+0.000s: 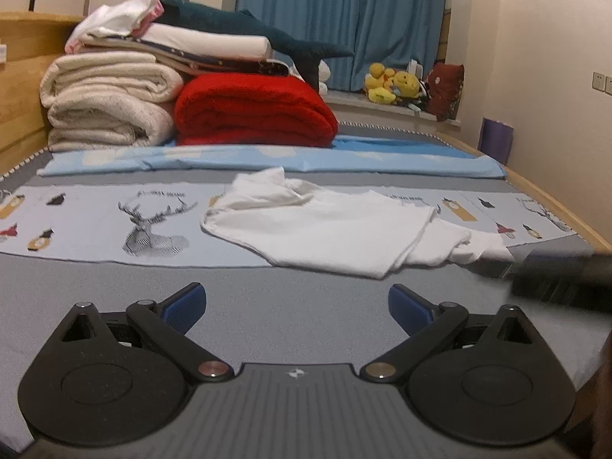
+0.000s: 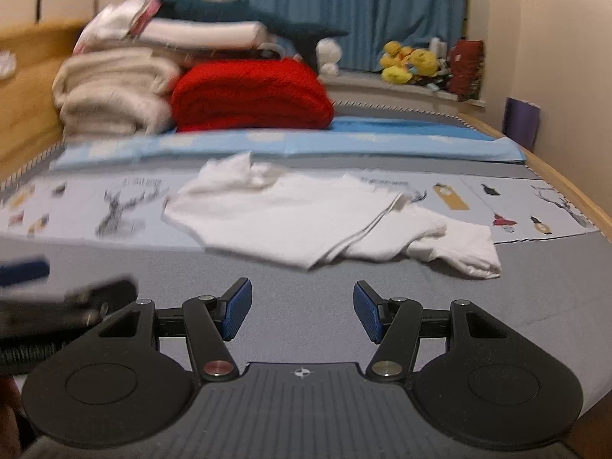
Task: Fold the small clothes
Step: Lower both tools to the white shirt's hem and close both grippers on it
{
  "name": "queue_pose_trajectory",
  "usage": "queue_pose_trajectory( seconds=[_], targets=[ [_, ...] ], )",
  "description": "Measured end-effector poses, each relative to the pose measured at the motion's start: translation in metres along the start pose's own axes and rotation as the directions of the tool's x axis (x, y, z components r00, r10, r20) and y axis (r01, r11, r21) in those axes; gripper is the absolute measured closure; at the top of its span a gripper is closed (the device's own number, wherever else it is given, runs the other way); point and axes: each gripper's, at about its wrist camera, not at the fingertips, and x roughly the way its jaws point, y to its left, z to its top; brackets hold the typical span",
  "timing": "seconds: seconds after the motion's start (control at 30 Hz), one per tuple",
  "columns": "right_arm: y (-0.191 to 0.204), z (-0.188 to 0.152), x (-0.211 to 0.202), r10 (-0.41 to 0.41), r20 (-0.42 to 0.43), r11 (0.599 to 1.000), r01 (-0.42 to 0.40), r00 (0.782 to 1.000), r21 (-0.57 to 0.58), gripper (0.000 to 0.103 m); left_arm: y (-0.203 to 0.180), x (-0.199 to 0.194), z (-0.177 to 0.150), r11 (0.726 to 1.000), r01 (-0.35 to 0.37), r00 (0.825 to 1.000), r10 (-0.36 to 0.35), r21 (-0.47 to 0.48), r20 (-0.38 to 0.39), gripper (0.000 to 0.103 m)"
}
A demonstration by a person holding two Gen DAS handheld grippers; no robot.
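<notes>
On the left, the left gripper [image 1: 297, 308] hangs low over the grey bed [image 1: 244, 317], its jaws wide apart and nothing between them. The white shirt [image 1: 325, 225] lies ahead of it on the printed sheet [image 1: 95, 222], crumpled and half doubled over, its near corner pointing at the grippers; one sleeve [image 2: 455, 246] trails out on the right side. The right gripper [image 2: 303, 311] hovers beside the left one, also apart and empty, well short of the cloth.

In my judgement the step in hand is the first grasp, and it goes well only if the shirt is spread flat first. The left gripper should take the left edge of the shirt near the bunched collar [image 1: 267, 183], the right one the loose sleeve, each pinching one layer only. Then both should pull outward together, low over the bed, so the cloth does not wrinkle again.
</notes>
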Motion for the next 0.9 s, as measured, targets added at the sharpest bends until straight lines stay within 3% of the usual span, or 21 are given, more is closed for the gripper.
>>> queue_pose_trajectory(
  seconds=[0.03,0.1,0.2,0.3,0.37,0.47,0.73,0.77,0.87,0.9],
  targets=[
    [-0.006,0.006,-0.003,-0.004,0.020,1.000,0.004,1.000,0.018,0.043,0.002,0.000,0.000,1.000,-0.011,1.000,0.011,0.005,0.003,0.009],
    [-0.022,0.024,-0.006,-0.015,0.074,0.999,0.012,0.997,0.036,0.044,0.006,0.002,0.000,0.999,-0.028,1.000,0.028,0.026,-0.009,0.031],
    [-0.044,0.046,-0.002,-0.028,0.143,1.000,0.026,0.989,0.018,0.052,0.018,0.008,0.003,0.999,-0.029,0.999,0.030,0.038,-0.043,0.057],
    [-0.066,0.053,0.016,-0.041,0.153,0.999,0.037,0.987,0.031,0.062,0.031,0.025,0.009,1.000,-0.015,0.995,0.016,0.011,-0.099,0.068],
    [-0.078,0.049,0.028,-0.058,0.131,0.996,0.048,0.990,0.077,0.075,0.036,0.042,0.014,1.000,-0.005,0.991,0.006,0.006,-0.131,0.072],
    [-0.088,0.047,0.037,-0.049,0.082,0.990,0.037,0.995,0.134,0.086,0.038,0.077,0.022,1.000,-0.002,0.987,0.003,0.007,-0.159,0.072],
    [-0.095,0.052,0.047,-0.013,0.089,0.993,0.002,0.996,0.117,0.086,0.045,0.210,0.037,0.977,0.032,0.968,-0.082,-0.210,-0.235,0.069],
    [-0.095,0.054,0.048,-0.014,0.087,0.993,0.003,0.996,0.118,0.086,0.045,0.225,0.037,0.970,0.030,0.965,-0.091,-0.240,-0.248,0.067],
    [-0.103,0.055,0.052,-0.018,0.077,0.991,0.007,0.997,0.134,0.086,0.042,0.271,0.031,0.943,0.002,0.949,-0.106,-0.333,-0.295,0.045],
    [-0.107,0.056,0.055,-0.023,0.073,0.990,0.012,0.997,0.141,0.086,0.041,0.284,0.029,0.930,-0.009,0.945,-0.113,-0.368,-0.308,0.044]
  ],
)
